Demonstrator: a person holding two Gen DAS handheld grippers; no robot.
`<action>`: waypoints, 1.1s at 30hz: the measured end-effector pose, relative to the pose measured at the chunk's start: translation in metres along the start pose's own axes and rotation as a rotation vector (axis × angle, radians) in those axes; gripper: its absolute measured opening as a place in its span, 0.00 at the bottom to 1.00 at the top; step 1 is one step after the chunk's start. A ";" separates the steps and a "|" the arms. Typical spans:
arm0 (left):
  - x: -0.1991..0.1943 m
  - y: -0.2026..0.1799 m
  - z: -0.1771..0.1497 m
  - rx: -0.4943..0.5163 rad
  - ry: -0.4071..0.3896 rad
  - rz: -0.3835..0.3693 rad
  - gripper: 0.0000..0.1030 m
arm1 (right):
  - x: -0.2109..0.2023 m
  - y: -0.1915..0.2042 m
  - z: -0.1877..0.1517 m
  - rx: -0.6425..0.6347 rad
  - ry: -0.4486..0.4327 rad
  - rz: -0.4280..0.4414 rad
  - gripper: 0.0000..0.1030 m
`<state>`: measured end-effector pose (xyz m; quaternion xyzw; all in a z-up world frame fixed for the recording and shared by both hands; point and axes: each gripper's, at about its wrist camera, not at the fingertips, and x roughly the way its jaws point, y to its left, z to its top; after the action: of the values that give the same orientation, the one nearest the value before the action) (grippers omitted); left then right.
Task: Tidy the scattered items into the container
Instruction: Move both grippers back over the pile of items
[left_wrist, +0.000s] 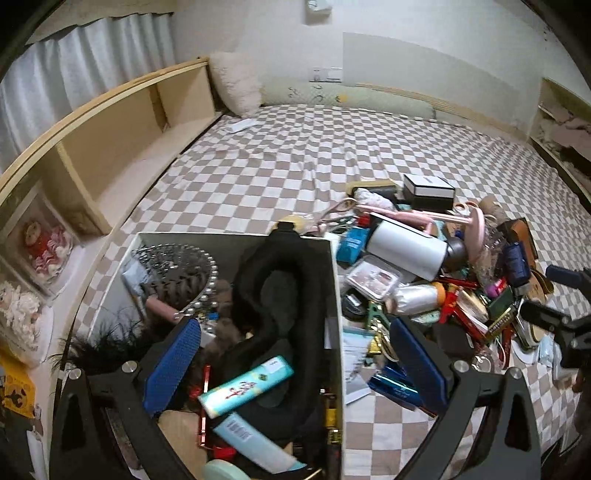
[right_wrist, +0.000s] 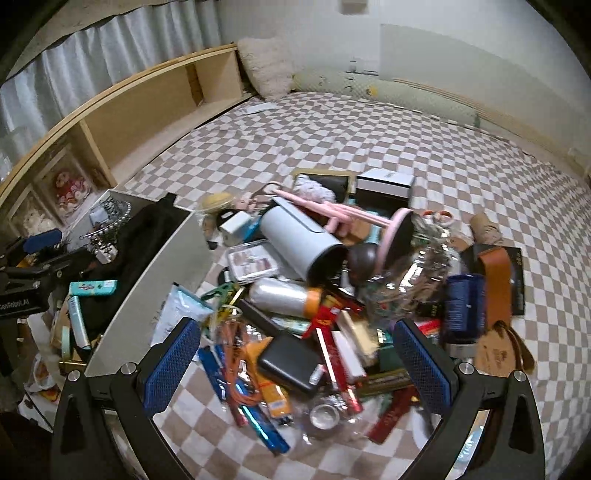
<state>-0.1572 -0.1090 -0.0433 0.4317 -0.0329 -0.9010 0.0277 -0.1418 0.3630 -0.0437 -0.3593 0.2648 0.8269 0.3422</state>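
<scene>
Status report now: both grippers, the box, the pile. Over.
Left gripper open, empty, over the box. Right gripper open, empty, over the pile. Box already part full. White cylinder and pink stand lie on top of the pile.

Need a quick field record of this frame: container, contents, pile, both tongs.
container: white box, open top, on the checkered bed
contents: black padded item, teal tube, beaded ring
pile: right of the box, on the bed; white cylinder, pink stand, black power bank
left tongs: open, empty, over the box's right wall
right tongs: open, empty, over the pile
</scene>
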 end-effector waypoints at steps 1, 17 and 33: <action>0.001 -0.003 0.000 0.007 0.004 -0.006 1.00 | -0.001 -0.005 -0.001 0.011 0.001 -0.005 1.00; 0.020 -0.063 -0.003 0.118 0.103 -0.104 1.00 | 0.005 -0.064 -0.034 0.117 0.121 -0.091 1.00; 0.057 -0.121 -0.029 0.217 0.304 -0.185 1.00 | 0.022 -0.077 -0.067 0.122 0.251 -0.089 1.00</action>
<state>-0.1734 0.0057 -0.1156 0.5641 -0.0854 -0.8154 -0.0974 -0.0670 0.3732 -0.1155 -0.4497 0.3390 0.7419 0.3640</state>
